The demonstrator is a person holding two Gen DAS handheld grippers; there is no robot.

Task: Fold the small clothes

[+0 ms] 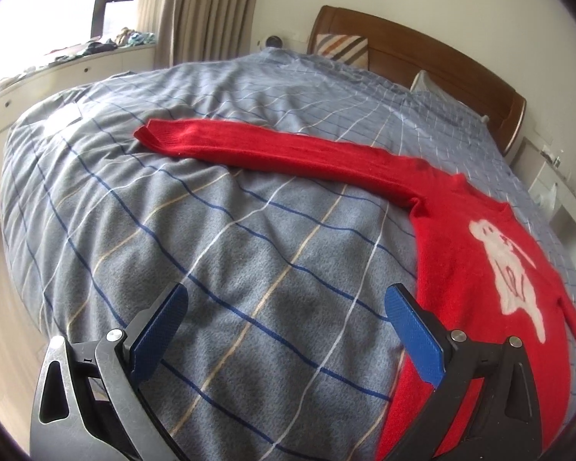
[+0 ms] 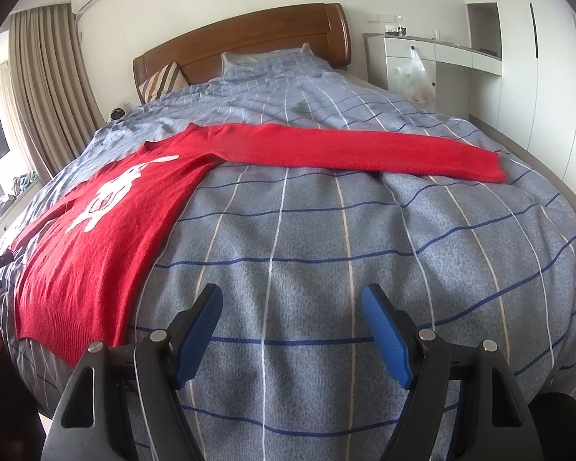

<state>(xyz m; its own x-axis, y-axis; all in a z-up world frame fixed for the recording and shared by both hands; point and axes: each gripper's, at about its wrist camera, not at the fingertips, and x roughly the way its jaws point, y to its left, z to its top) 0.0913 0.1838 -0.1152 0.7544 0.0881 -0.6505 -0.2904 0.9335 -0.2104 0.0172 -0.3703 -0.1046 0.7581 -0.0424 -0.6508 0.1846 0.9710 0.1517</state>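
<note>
The red sweater (image 1: 460, 253) (image 2: 107, 230) lies flat, front up, white animal design showing, both sleeves apparently stretched straight out sideways, unfolded.

We see a red sweater (image 2: 107, 230) with a white animal motif lying flat on a blue checked bed (image 2: 326, 249), one sleeve (image 2: 357, 150) stretched rightward. Our right hand-held gripper (image 2: 292, 330) hovers spread apart above the bedcover, holding nothing.

Fuzzy matt knit sweater (image 1: 460, 230); napped cloth duvet (image 1: 211, 230); glossy wood headboard (image 2: 249, 38); ribbed plastic pads (image 2: 199, 330)
</note>
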